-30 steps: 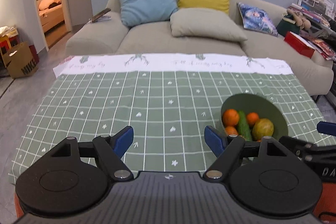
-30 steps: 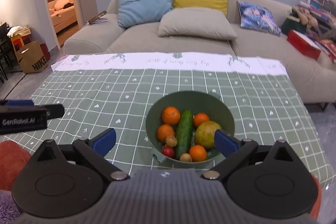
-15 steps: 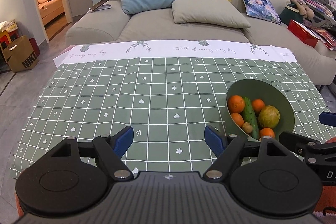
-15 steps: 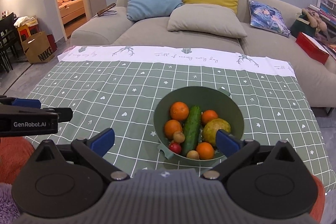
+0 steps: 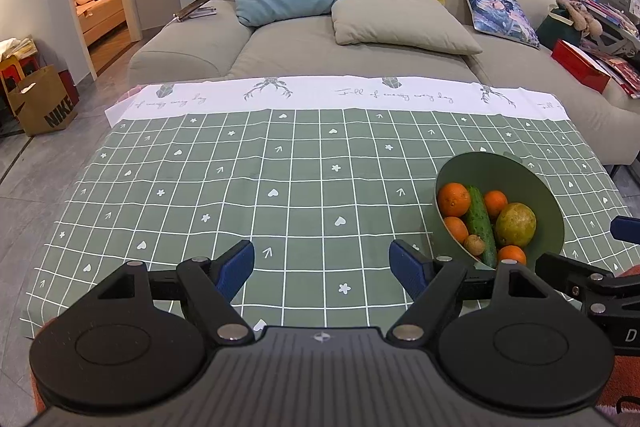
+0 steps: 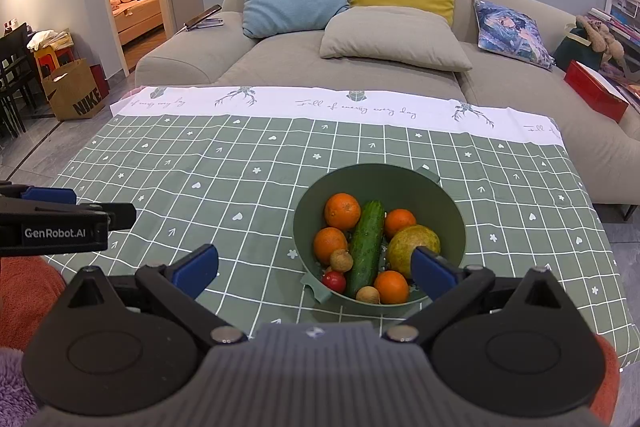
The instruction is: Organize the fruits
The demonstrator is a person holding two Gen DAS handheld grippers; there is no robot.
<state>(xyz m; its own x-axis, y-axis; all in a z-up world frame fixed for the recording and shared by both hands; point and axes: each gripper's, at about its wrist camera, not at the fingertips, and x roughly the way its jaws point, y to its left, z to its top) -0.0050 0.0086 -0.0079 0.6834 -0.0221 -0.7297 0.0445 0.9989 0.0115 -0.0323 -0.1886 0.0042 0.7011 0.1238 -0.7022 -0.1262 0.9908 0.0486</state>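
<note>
Ahead of both my grippers runs the long beige sofa [image 6: 360,67] with its blue, yellow and grey cushions, and between it and me lies the table under a green checked tablecloth [image 5: 280,187], white-bordered at the far edge. On that cloth sits the green bowl [image 6: 400,179], directly ahead of my right gripper [image 6: 316,267] and off to the right of my left gripper [image 5: 322,265], which faces bare cloth. Both have their jaws spread wide and hold nothing. Inside the bowl a cucumber [image 6: 366,247] lies lengthwise down the middle, a large yellow-green fruit [image 6: 408,243] sits to its right, four oranges [image 6: 342,211] are scattered around it, and the small things — two brown round fruits [image 6: 341,260] and a red one [image 6: 334,281] — crowd the near rim. My worry is that packing: everything touches something, so I judge that closing on one orange could nudge the cucumber or send a small round fruit rolling out. The bowl looks light, and a finger catching its rim might tip or slide it on the cloth — toward the near edge, which is close. The right finger already overlaps the yellow-green fruit in view, though I cannot tell whether it touches.
</note>
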